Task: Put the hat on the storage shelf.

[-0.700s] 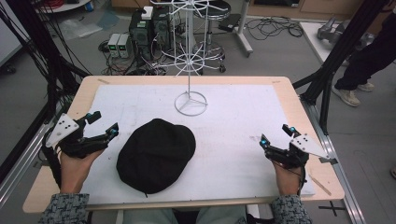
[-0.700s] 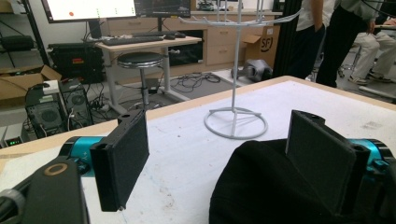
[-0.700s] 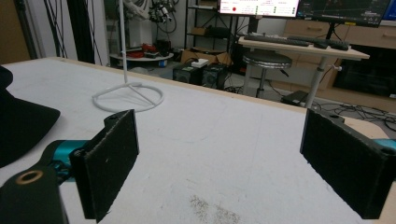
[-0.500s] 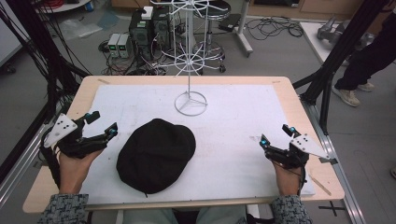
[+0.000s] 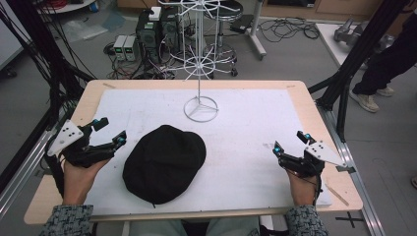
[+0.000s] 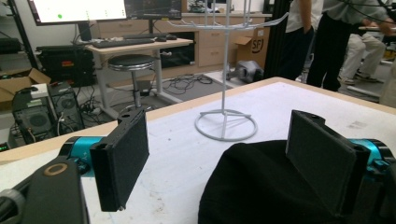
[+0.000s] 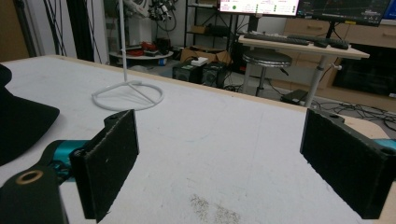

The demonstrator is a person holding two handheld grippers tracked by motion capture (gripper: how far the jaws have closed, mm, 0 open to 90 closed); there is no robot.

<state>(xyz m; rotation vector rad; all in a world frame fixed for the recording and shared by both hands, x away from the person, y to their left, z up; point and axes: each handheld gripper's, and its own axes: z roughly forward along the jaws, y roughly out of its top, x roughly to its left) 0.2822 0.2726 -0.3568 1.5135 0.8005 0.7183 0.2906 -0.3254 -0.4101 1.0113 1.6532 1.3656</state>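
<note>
A black cap (image 5: 164,163) lies flat on the white mat (image 5: 246,128) covering the tabletop (image 5: 305,93), near the person's edge and a little left of the middle. Beyond the cap, farther from the person, stands a white wire rack (image 5: 200,105) on a ring base, probably where the cap is meant to hang. The cap seems laid within easy reach of both hands.

The left hand-held gripper (image 5: 109,133) hovers just left of the cap, jaws spread wide and holding nothing. In the left gripper view, one pad sits in front of the cap's dark cloth; I cannot tell whether it touches.

The right hand-held gripper (image 5: 291,141) waits well to the right of the cap, over bare mat, jaws also spread wide and empty.
</note>
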